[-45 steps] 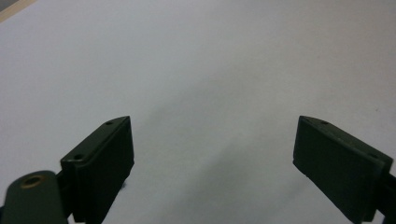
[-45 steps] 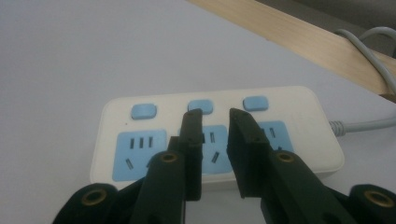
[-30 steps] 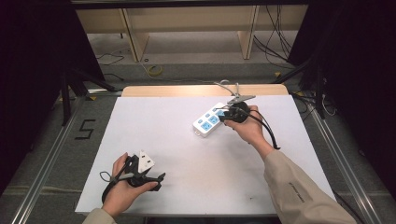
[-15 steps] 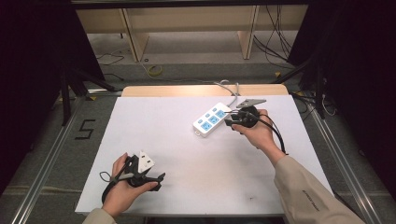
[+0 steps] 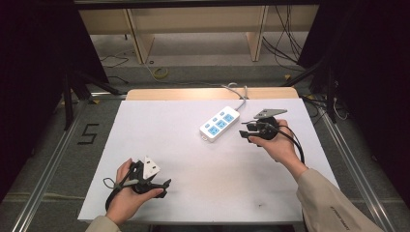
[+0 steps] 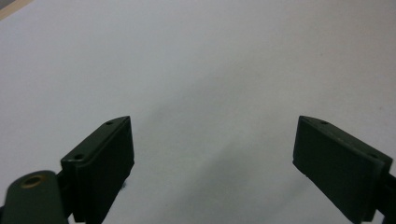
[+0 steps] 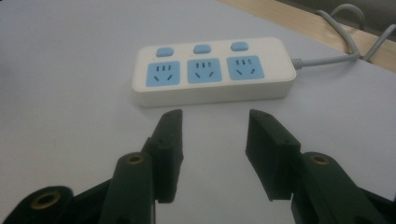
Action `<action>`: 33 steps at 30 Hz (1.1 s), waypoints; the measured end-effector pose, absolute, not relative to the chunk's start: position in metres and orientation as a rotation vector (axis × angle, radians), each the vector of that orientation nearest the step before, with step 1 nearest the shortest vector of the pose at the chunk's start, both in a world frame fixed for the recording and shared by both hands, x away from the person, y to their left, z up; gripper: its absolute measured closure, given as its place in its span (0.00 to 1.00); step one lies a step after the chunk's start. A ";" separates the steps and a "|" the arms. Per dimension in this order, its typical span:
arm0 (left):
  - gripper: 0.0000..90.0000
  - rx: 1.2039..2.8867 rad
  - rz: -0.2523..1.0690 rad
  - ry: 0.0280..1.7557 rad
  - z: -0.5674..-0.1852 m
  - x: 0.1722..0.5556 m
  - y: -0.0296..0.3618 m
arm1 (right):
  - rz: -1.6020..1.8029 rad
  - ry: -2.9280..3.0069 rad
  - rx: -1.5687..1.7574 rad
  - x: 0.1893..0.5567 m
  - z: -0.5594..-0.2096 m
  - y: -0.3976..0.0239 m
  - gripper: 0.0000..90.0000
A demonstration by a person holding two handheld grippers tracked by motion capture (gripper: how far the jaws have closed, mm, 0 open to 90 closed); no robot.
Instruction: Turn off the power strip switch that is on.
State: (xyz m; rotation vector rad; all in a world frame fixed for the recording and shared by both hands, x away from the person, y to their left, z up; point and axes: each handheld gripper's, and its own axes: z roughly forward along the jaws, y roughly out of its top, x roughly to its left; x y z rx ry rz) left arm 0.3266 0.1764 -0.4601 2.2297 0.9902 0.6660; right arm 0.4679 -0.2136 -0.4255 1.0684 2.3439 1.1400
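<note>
Two hand-held grippers over a white table top, a power strip beyond the right one.

The left gripper [image 5: 162,186] sits at the near edge, jaws spread wide over bare white table [image 6: 224,70], gripping nothing. Farther off, the right gripper [image 7: 212,140] is parted and empty, just short of the white power strip [image 7: 212,70] with its three blue sockets. A "5" marking [image 5: 88,134] shows on the floor, possibly tape.
</note>
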 end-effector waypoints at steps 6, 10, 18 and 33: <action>0.13 2.228 0.666 0.991 -0.460 0.327 0.177 | 1.169 2.345 1.075 0.453 -0.426 -0.221 0.57; 0.13 2.228 0.666 0.991 -0.460 0.327 0.177 | 1.175 2.341 1.069 0.440 -0.428 -0.229 0.53; 0.13 2.225 0.665 0.995 -0.461 0.326 0.177 | 1.196 2.322 1.062 0.416 -0.429 -0.246 0.47; 0.13 2.221 0.661 1.003 -0.461 0.326 0.177 | 1.227 2.326 1.035 0.370 -0.439 -0.286 0.38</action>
